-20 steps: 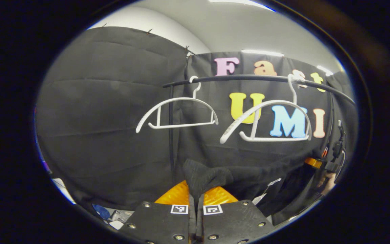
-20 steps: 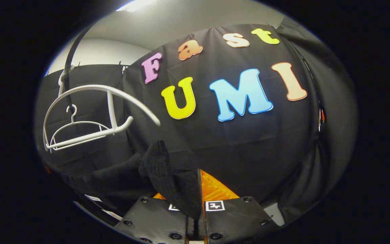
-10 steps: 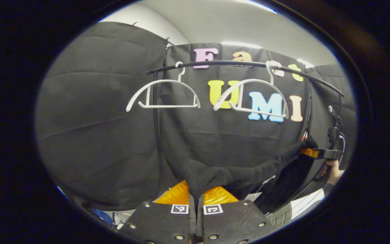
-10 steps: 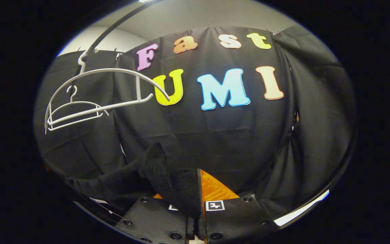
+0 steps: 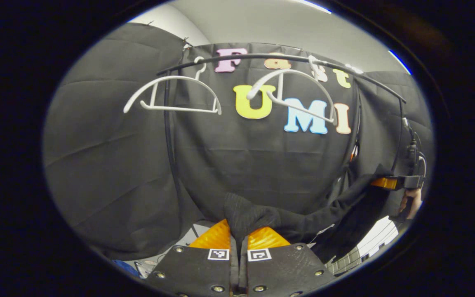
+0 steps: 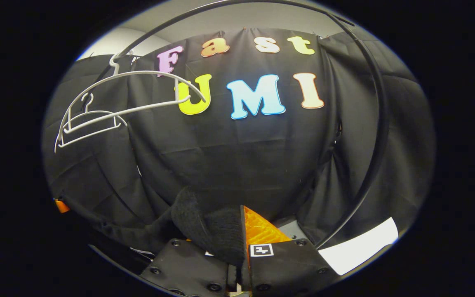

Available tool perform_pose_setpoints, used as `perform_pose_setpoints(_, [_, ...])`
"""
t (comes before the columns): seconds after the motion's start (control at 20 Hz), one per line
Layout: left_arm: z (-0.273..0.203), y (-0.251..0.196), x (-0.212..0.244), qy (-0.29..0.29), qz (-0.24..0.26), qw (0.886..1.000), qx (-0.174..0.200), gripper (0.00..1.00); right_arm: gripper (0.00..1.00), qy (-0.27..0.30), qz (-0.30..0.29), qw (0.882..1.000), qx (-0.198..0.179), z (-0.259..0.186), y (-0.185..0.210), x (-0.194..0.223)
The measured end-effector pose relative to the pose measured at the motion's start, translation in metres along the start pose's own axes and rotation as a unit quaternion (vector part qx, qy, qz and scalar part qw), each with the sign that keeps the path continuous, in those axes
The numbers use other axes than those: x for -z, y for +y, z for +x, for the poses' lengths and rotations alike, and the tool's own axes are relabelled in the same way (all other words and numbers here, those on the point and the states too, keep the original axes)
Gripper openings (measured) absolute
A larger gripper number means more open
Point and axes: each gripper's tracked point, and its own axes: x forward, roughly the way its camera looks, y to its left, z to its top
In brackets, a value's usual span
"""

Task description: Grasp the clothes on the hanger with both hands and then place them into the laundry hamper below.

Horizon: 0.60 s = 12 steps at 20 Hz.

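My left tongs (image 5: 238,243) and right tongs (image 6: 237,247) each pinch the garment (image 5: 303,220), stretched off bare hangers (image 5: 171,93); hamper probably below.

We see a curved black metal rail (image 5: 262,57) carrying two bare white plastic hangers (image 5: 171,93). The right one (image 5: 291,93) seems tilted.

Black garment (image 5: 303,222), white hangers (image 5: 171,93), black rail (image 5: 262,57).

You're in a staged recording booth: black cloth walls (image 5: 109,156), a clothes rail (image 5: 262,57), bare white hangers (image 5: 171,93).
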Motion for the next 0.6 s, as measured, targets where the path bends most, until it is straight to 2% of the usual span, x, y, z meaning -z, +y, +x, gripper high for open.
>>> perform_pose_setpoints(0.6, [0.074, -0.034, 0.082, 0.094, 0.024, 0.991, 0.095, 0.01, 0.08, 0.093, 0.038, 0.994, 0.037, -0.020, 0.012, 0.096])
